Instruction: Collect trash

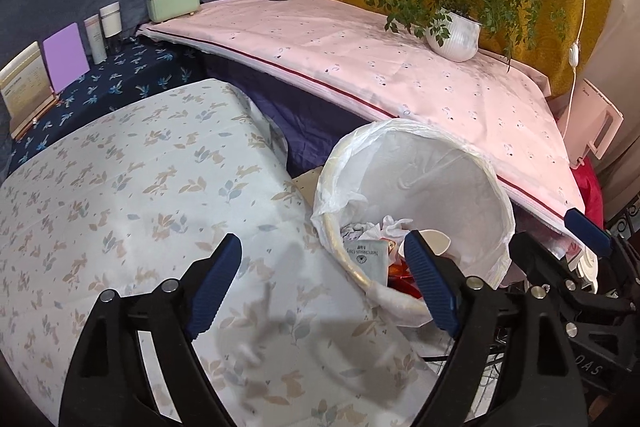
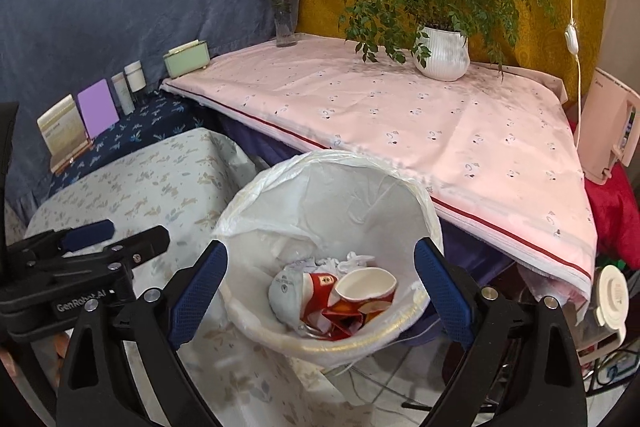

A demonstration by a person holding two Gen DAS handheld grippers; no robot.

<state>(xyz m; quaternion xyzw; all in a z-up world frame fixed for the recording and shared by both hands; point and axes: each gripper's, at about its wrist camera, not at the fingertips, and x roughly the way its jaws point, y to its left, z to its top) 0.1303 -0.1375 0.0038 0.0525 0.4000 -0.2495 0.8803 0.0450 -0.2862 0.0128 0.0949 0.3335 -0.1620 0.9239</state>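
Faintly, "GenRobot.AI" on left gripper (image 2: 86,233).

You see a thin, crinkled plastic liner (image 2: 320,195), a smooth paper cup (image 2: 366,285), and matt cloth on the bench (image 2: 440,131).

A: Your left gripper (image 1: 322,291) hangs with jaws spread wide, nothing between them, over the leaf-print cloth (image 1: 132,195).

B: And the bin (image 1: 448,179)?

A: Just right of it, bag-lined. A packet (image 1: 366,255), crumpled paper (image 1: 394,225) and a cup (image 1: 436,241) lie inside. Your right gripper (image 1: 560,247) shows beyond.
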